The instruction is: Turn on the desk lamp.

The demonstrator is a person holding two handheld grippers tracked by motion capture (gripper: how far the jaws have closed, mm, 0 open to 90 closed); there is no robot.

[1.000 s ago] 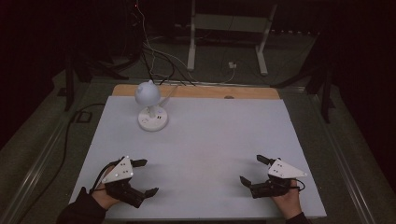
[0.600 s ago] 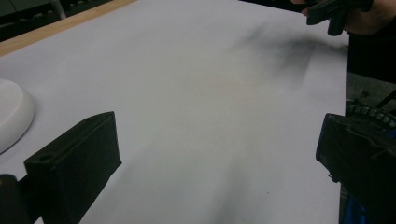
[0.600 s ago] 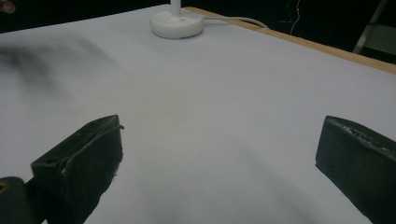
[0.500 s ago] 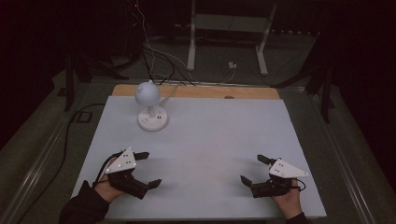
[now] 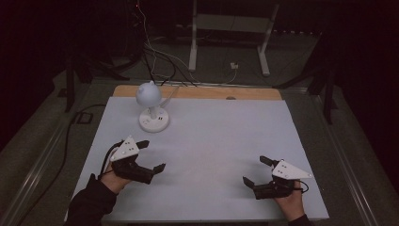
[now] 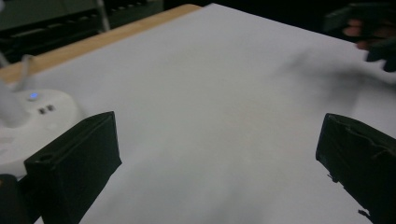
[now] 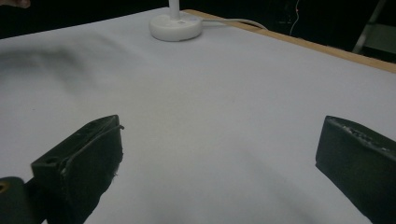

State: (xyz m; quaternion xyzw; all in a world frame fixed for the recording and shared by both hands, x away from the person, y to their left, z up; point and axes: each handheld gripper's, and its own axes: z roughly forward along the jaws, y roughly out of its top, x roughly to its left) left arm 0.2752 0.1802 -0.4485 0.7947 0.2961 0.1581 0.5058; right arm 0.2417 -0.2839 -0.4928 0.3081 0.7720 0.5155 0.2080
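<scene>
Pale grey-white matte sheet (image 5: 221, 141) covering the tabletop, with a strip of light wooden table edge (image 5: 254, 93) left bare along the far side. Dim room beyond: dark floor, tangled black and white cables (image 5: 155, 61), the white metal legs of a stand (image 5: 229, 35), a small white plug (image 5: 233, 66) on the floor. Small white desk lamp with a round base and globe-shaped head (image 5: 151, 107) at the far left of the sheet, its blue indicator light and two small buttons showing in the left gripper view (image 6: 32, 109). Left black two-jaw gripper with a grey three-cornered plate (image 5: 149, 155) near the front left of the sheet, just short of the lamp, jaws spread wide around nothing. Right black gripper of the same build (image 5: 256, 170) at the front right, well apart from lamp and left gripper, jaws likewise wide and empty. Bare sheet between both grippers and the lamp, nothing in the way.
</scene>
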